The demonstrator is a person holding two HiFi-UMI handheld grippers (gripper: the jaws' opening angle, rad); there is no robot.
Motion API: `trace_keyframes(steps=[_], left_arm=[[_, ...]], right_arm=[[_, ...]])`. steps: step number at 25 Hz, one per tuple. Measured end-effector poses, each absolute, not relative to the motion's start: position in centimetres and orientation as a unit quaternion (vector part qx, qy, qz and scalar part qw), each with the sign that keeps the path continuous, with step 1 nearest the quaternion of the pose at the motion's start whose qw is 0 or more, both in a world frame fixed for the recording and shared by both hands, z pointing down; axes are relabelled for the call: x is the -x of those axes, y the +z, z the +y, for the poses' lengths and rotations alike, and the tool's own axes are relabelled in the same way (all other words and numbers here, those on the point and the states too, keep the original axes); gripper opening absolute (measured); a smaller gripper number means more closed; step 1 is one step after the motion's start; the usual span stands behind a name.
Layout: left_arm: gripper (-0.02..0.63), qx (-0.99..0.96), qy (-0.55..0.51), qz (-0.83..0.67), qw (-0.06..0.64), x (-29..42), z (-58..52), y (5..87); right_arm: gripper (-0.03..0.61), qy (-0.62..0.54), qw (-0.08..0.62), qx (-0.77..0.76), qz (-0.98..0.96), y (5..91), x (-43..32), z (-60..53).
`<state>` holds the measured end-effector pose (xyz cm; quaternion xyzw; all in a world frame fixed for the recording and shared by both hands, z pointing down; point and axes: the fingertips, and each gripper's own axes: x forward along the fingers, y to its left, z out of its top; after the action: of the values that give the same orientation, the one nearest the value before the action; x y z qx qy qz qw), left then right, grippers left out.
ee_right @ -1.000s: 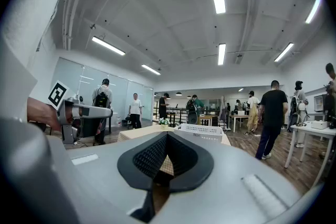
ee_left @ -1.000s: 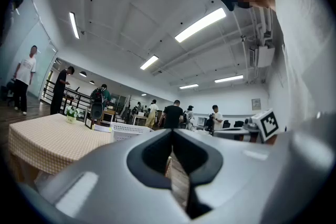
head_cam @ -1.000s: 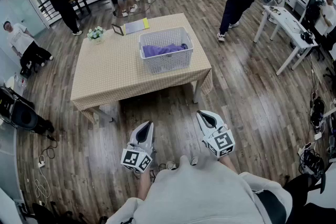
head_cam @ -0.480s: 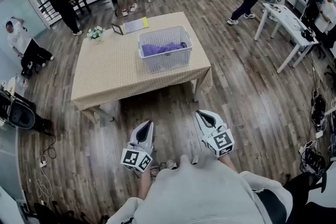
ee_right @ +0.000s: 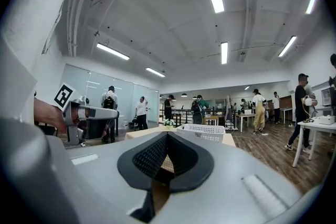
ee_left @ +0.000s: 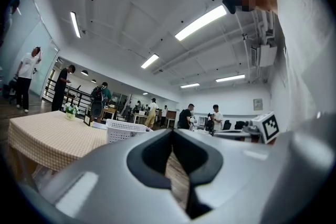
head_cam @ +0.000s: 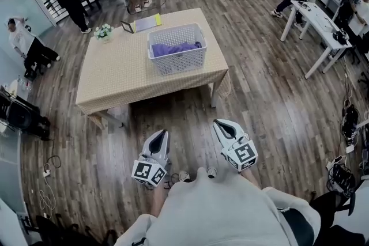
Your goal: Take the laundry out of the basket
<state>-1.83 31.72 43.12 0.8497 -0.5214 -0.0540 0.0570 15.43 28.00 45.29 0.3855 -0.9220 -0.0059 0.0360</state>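
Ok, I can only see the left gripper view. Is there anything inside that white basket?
Observer: Yes. The head view shows purple laundry lying in the basket.
Operator: Is my other tool holding something?
Observer: No. The right gripper view shows the right tool shut with nothing in it.
Operator: Whereabouts on the table is the basket?
Observer: From above, it stands on the right half of the table, nearer the far edge.

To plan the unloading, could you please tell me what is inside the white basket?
Purple cloth lies bunched inside the white basket on the table. Anything beneath it, and the basket's floor, is hidden by the cloth and the walls.
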Motion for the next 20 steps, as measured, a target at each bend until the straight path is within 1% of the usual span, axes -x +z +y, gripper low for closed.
trace_keyframes(steps=[7,12,16,20], left_arm=[[0.011,-0.834,-0.047,-0.547,0.05,0.0,32.2,43.4],[0.011,-0.822,-0.034,-0.567,0.05,0.4,32.3,43.8],[0.011,-0.814,-0.036,-0.578,0.038,1.3,31.7,43.1],[0.011,-0.821,-0.033,-0.569,0.04,0.2,30.4,43.6]], right_arm=[[-0.002,-0.009,0.039,-0.376,-0.926,46.0,-18.9,28.0],[-0.002,-0.005,0.048,-0.376,-0.925,46.8,-20.2,27.7],[-0.002,-0.003,0.042,-0.371,-0.928,46.9,-20.4,27.1],[-0.002,0.006,0.04,-0.361,-0.932,47.4,-19.6,26.0]])
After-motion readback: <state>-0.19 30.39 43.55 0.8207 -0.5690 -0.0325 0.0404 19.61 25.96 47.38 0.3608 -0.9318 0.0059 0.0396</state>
